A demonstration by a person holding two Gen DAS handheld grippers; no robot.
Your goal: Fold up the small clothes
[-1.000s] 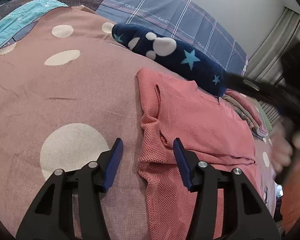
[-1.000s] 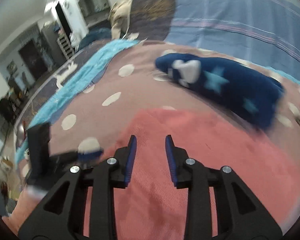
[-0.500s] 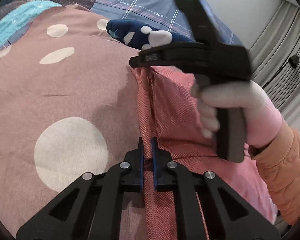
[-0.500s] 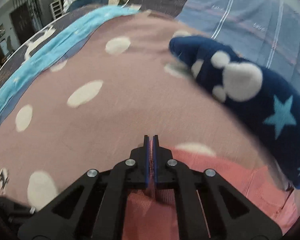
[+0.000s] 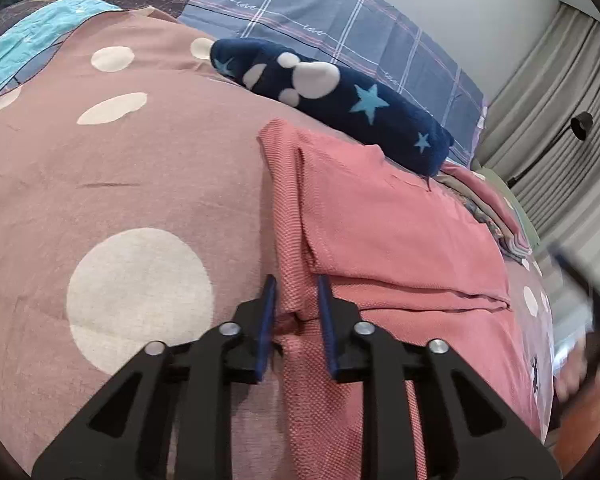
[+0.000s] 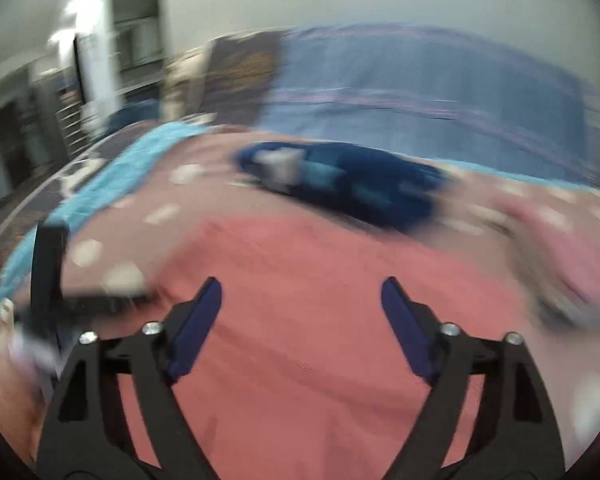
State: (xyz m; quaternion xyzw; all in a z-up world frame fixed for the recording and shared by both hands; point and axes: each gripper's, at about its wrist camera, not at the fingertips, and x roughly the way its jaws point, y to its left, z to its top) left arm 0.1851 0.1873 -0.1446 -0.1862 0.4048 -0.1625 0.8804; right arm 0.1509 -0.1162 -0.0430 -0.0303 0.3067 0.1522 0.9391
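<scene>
1. Garment position comes first: the coral-pink knitted small garment point(image 5: 400, 232) is laid flat on the dusty-pink bed cover with large white dots point(image 5: 140, 200), its far edge just beside a navy fleece roll with white and turquoise stars point(image 5: 340, 108).
2. A side panel is seen already turned over onto the body, with the folded edge running away from the left gripper point(image 5: 294, 304).
3. The left gripper's fingers are opening; the folded left edge lies between them, and the pads appear no longer to press it, so the cloth is judged released.
4. The right gripper point(image 6: 300, 320) is shown in a blurred view with its fingers spread wide and opening further; nothing is held, and the garment lies below them.
5. For a clean release, the left fingers should be parted fully before being lifted, so that the fold is not dragged.
6. The near hem would best be pinched at both corners next, through every layer, and carried level toward the far edge.
</scene>
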